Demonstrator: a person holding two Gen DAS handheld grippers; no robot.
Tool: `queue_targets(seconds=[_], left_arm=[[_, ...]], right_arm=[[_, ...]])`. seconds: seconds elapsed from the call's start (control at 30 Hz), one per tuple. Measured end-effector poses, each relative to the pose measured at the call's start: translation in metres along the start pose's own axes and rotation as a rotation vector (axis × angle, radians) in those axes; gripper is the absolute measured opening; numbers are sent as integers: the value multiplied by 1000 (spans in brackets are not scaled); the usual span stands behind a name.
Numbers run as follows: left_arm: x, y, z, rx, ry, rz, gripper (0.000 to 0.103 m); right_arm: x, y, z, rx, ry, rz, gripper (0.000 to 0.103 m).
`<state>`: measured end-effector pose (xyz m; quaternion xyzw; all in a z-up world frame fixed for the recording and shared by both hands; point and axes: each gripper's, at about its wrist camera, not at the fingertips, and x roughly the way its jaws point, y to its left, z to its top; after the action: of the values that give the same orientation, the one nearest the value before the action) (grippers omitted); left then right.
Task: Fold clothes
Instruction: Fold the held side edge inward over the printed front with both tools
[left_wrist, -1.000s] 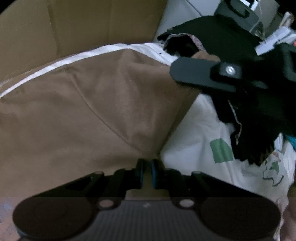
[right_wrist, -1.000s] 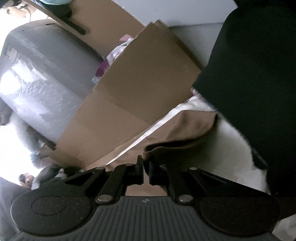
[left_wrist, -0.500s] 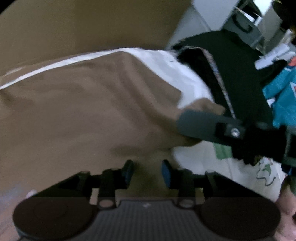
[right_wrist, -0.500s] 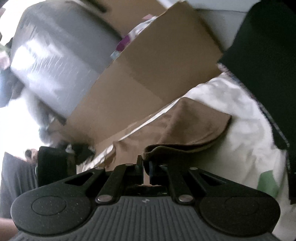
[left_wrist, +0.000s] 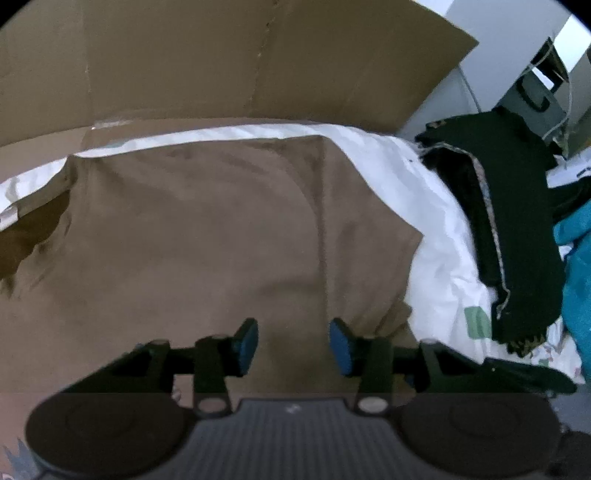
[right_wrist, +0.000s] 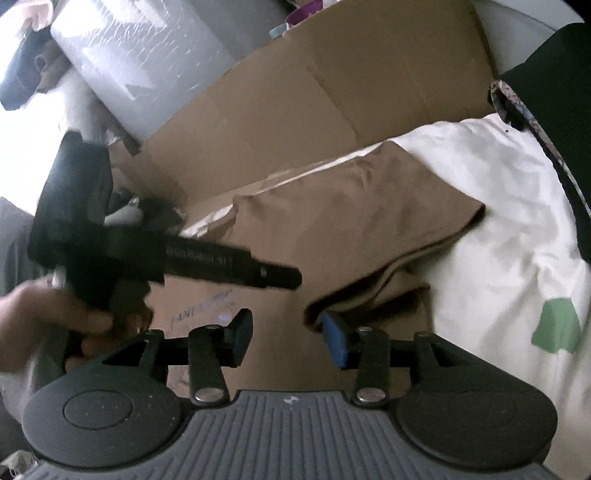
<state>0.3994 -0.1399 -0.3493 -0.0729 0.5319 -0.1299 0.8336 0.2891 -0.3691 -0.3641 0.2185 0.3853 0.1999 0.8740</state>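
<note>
A brown garment (left_wrist: 207, 236) lies folded flat on white bedding (left_wrist: 428, 221). Low over its near edge hangs my left gripper (left_wrist: 294, 347). Its jaws are opening, and no cloth is pinched between its blue pads (left_wrist: 246, 345). In the right wrist view the brown garment (right_wrist: 354, 218) shows a doubled edge close to the right pad (right_wrist: 334, 341) of my right gripper (right_wrist: 287, 339). Those jaws are opening too, with nothing between them. The left gripper (right_wrist: 284, 277) reaches in from the left there, held by a hand (right_wrist: 48, 317).
Flattened cardboard (left_wrist: 236, 62) stands along the far side of the bedding. A black garment (left_wrist: 509, 221) and a teal one (left_wrist: 578, 273) lie heaped at the right. A grey wrapped bulky thing (right_wrist: 147, 48) rises behind the cardboard (right_wrist: 314, 96).
Both grippers were shut on the brown garment's edge a second ago; the left opened first, then the right. The cloth now lies loose, and both grippers have drawn back from it.
</note>
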Motion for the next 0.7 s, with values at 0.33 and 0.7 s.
queue_targets(seconds=[0.33,0.7], left_arm=[[1,-27,-2,78,-16,-47,61],[30,-61,-22,314,4,81,42]], right_arm=[[-9,-32,-8,50,-24,-138,49],[5,-50,-13,-13,-1,-242,46]])
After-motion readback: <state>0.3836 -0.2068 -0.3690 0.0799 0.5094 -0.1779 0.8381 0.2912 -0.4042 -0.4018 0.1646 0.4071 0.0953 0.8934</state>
